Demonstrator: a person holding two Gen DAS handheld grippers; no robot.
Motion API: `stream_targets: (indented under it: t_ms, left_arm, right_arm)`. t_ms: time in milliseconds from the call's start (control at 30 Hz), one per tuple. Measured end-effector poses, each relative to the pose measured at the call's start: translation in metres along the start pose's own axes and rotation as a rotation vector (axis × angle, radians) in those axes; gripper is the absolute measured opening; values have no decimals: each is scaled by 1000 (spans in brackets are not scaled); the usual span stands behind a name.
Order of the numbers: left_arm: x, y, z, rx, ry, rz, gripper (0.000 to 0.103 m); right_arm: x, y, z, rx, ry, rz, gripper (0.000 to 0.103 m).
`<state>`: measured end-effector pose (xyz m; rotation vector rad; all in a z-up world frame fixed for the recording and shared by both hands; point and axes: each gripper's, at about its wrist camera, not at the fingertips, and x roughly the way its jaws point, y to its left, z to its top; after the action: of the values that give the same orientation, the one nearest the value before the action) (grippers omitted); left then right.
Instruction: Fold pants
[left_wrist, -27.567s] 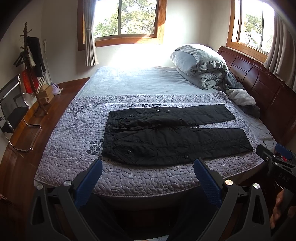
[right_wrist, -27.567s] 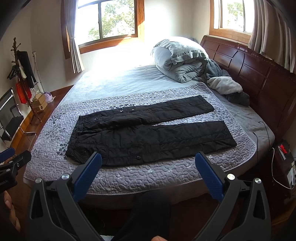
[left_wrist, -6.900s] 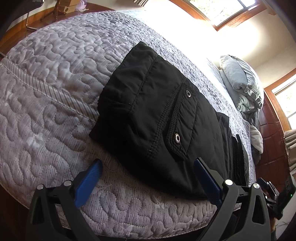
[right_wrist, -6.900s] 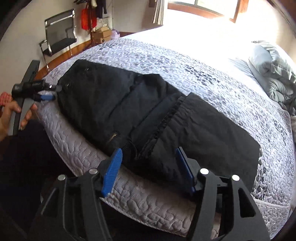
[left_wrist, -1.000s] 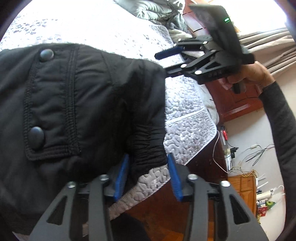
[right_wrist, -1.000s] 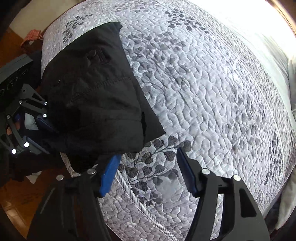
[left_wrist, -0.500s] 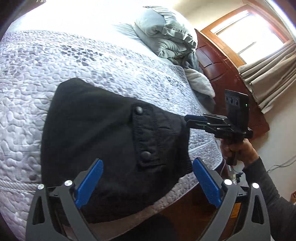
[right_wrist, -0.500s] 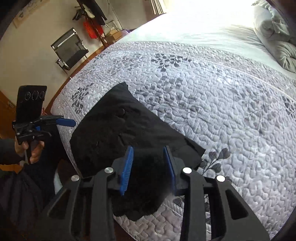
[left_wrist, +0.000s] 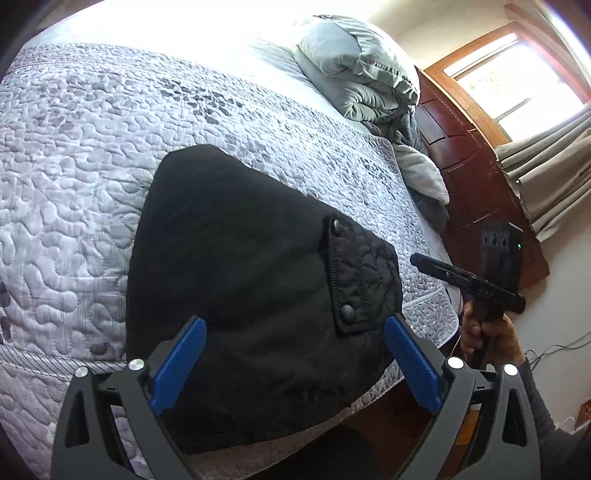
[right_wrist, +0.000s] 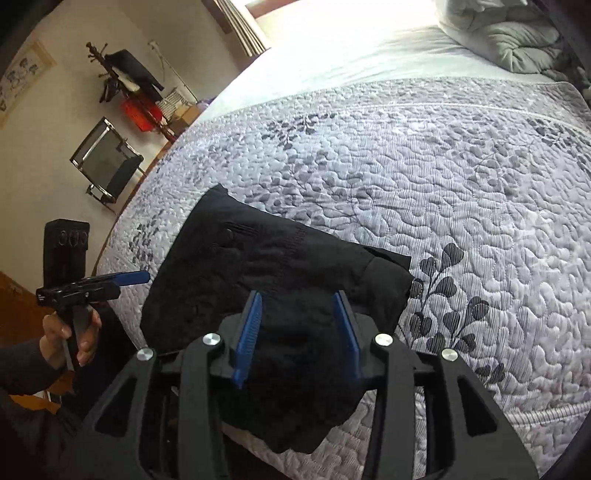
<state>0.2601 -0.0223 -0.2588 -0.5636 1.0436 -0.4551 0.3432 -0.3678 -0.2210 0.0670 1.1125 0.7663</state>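
Two grippers, one garment, catalogued as follows.

Item 1: pants (left_wrist: 236, 280), black, quilted, matte. They lie folded into a thick, roughly square bundle at the near edge of the bed (left_wrist: 55, 184), one corner hanging over the side. A pocket flap (left_wrist: 360, 284) with two round snaps faces up.

Item 2: my left gripper (left_wrist: 295, 365), blue ribbed pads spread wide, holding nothing, hovering above the near part of the bundle.

Item 3: my right gripper (right_wrist: 300, 338), pads narrowed partway, black cloth showing between them. Whether they pinch the fabric or merely hang over it, I cannot tell.

Item 4: quilted bedspread (right_wrist: 461, 177), pale grey-lilac, pebbled stitching with dark leaf motifs; soft and yielding.

Item 5: rumpled grey duvet (left_wrist: 362, 77) at the far end, beside a dark wooden headboard (left_wrist: 476, 162).

Risks, as I judge them: the padded layers are springy and may puff open if released unpressed. The overhanging corner could drag the bundle off the edge. Lifting with the right pads, should they be caught on cloth, would pull the top layer askew.
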Motion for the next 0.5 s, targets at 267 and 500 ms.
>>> stream_targets:
  t_ms: [267,500]
  left_arm:
    - [8,19,12,-59,51,18,99]
    - [21,25,6,-32,98,32,99]
  right_arm:
    - [23,36,-53,39,31,-35,49]
    - [52,17,-76,87,63,-65,44]
